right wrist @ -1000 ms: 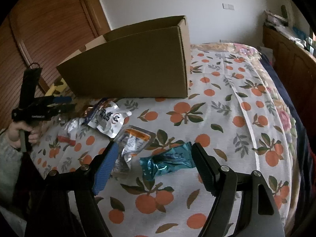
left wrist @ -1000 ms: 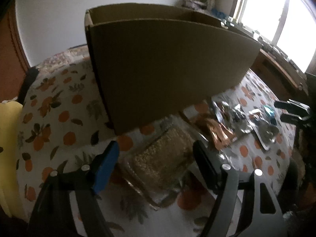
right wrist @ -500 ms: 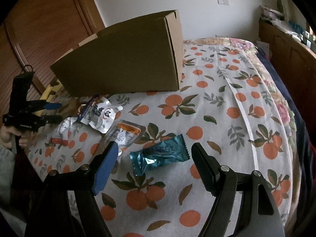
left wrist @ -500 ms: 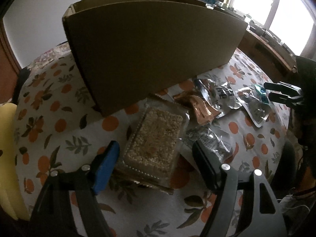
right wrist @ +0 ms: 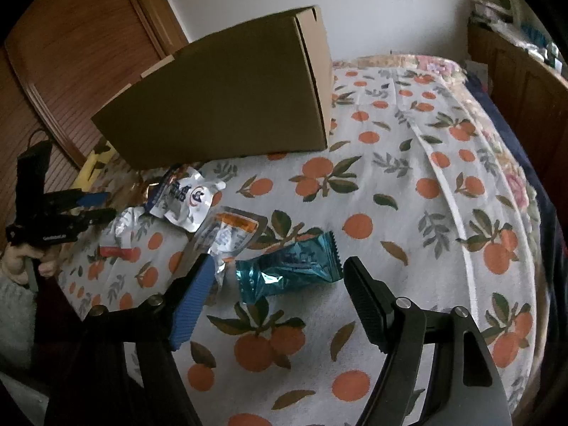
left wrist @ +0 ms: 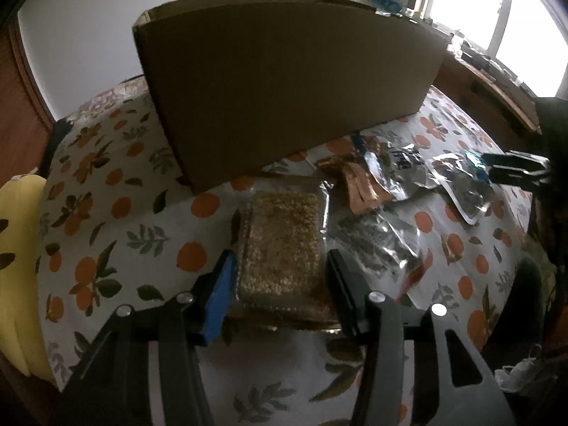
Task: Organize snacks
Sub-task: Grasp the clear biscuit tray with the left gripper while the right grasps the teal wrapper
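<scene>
A clear pack of grain snack (left wrist: 282, 248) lies on the orange-print cloth in front of a tall cardboard box (left wrist: 284, 81). My left gripper (left wrist: 280, 266) is open, its fingers on either side of the pack's near end. A teal wrapper (right wrist: 289, 266) lies on the cloth in the right wrist view, and my right gripper (right wrist: 278, 273) is open with its tips on either side of it. Silver pouches (right wrist: 188, 195) and a copper wrapper (left wrist: 362, 184) lie between the two. The box (right wrist: 227, 99) shows in the right wrist view too.
An orange-labelled pouch (right wrist: 230, 230) lies just left of the teal wrapper. A yellow cushion (left wrist: 17, 266) is at the left edge. A wooden door (right wrist: 71, 53) and wooden furniture (right wrist: 525, 81) flank the bed. The left gripper shows from the right wrist view (right wrist: 71, 209).
My left gripper pulled back and up, then closed in around the grain pack's near end. My right gripper moved forward so its tips flank the teal wrapper.
</scene>
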Tool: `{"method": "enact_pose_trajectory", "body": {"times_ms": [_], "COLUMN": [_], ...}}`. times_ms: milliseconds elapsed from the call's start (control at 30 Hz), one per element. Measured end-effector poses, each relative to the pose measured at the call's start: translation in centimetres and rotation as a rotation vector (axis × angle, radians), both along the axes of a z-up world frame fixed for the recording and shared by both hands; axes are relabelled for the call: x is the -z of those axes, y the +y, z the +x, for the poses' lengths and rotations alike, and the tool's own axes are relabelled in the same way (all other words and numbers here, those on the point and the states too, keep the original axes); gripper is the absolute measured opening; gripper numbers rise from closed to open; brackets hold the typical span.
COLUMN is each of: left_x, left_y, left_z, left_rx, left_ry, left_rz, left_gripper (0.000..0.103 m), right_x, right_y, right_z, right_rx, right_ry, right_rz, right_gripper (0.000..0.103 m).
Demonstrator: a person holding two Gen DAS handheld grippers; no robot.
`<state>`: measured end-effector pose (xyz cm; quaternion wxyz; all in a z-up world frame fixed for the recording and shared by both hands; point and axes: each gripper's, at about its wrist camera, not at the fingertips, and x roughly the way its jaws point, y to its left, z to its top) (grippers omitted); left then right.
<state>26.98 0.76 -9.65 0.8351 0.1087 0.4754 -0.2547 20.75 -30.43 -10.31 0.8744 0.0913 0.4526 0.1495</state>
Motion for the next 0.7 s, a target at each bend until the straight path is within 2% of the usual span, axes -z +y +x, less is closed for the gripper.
{"method": "enact_pose_trajectory", "body": {"times_ms": [167, 300, 433, 600, 700], "left_x": [0.4, 0.5, 0.5, 0.5, 0.2], "left_y": [-1.1, -1.3, -0.8, -0.4, -0.3], "left_z": [0.8, 0.4, -0.2, -0.9, -1.4], "left_rx": [-0.003, -0.002, -0.025, -0.043, -0.051], "left_ry": [-0.017, -0.051, -0.061, -0.057, -0.061], "left_rz": [0.019, 0.026, 0.005, -0.028, -0.045], "left_gripper": [0.051, 0.045, 0.044, 0.044, 0.044], "right_x": [0.3, 0.4, 0.4, 0.1, -0.3], "right_y": [-0.1, 0.3, 0.6, 0.2, 0.0], "right_z": [0.6, 1.3, 0.9, 0.6, 0.5], "right_rx": [0.021, 0.028, 0.003, 0.007, 0.01], "right_ry": [0.015, 0.01, 0.001, -0.002, -0.017], "right_rz": [-0.008, -0.067, -0.104, -0.119, -0.119], "right_gripper": [0.072, 0.049, 0.04, 0.038, 0.031]}}
